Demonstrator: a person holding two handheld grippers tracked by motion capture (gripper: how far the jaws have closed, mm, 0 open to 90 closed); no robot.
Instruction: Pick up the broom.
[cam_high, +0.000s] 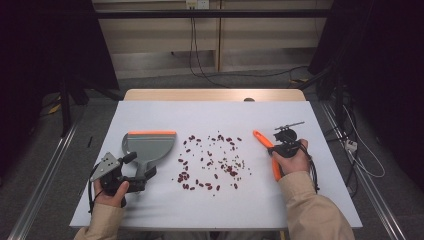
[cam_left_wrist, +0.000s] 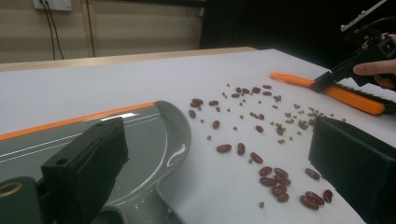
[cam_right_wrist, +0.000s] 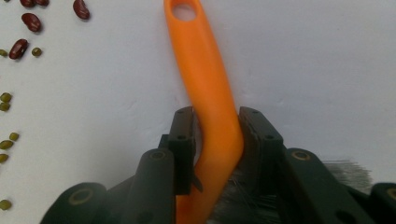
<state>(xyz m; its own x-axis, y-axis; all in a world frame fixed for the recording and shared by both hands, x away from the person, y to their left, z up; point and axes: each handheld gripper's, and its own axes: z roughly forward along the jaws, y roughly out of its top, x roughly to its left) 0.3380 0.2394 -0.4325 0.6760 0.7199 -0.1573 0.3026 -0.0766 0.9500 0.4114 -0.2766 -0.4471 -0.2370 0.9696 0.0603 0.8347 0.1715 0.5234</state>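
Gripping the orange brush (cam_right_wrist: 205, 93) by its handle, the right claw (cam_high: 281, 145) looks ready to sweep beans (cam_high: 212, 162); at lower left, the left claw (cam_high: 142, 176) seemingly clamps the dustpan (cam_high: 150, 145) handle.

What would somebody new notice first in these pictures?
Probably the scatter of red and green beans in the middle of the white table. To its right, the right gripper clamps the orange brush; at left, the left gripper is at the grey dustpan.
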